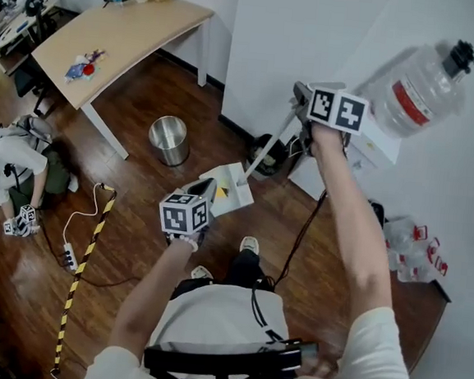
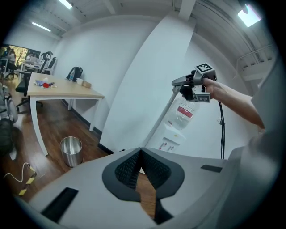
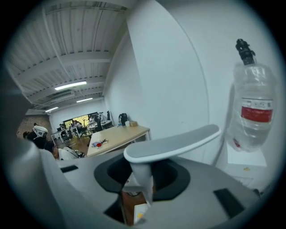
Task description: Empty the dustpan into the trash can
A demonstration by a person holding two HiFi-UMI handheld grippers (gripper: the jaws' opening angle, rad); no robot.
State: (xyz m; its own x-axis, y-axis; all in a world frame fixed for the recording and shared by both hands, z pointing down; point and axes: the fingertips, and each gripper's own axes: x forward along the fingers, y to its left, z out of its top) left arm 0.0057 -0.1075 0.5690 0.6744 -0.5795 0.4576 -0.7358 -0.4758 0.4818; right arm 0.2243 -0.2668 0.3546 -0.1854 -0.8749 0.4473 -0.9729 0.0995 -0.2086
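A white dustpan with a long pole hangs above the wooden floor, with a yellow scrap in its pan. My right gripper is raised near the white wall and shut on the dustpan's handle, which lies across its jaws. The pan shows below them. My left gripper sits lower, right beside the pan. Its jaws meet at the tips with nothing between them. The steel trash can stands on the floor beyond the pan, by the desk leg, also in the left gripper view.
A wooden desk stands behind the can. A water dispenser with a big bottle is at the right wall. A person crouches on the floor at left. A power strip with cable and striped tape lie on the floor.
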